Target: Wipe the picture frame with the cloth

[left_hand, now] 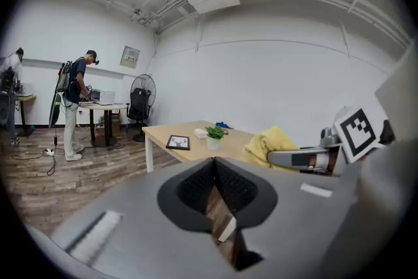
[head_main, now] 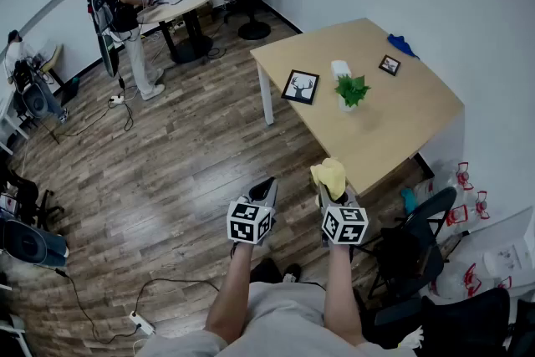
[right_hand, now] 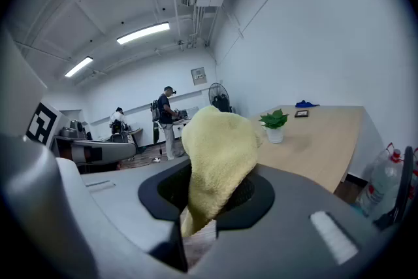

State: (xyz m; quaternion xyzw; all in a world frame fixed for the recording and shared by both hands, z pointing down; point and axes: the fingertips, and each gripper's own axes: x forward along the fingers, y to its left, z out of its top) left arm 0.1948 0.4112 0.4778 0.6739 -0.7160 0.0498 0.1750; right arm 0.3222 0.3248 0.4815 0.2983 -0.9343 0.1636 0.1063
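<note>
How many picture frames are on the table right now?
2. The deer-print frame lies near the left corner of the table, beside the potted plant. A smaller frame sits farther back by the blue cloth. None looks hidden.

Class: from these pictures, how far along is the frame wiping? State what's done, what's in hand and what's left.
Done: the right tongs are shut on the cloth. In hand: both tongs hang short of the table; the left tongs are shut, empty. Left: the wiping itself; the deer frame and small frame lie untouched.

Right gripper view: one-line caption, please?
Right hand-held gripper shut on yellow cloth, facing the table with a potted plant.
</note>
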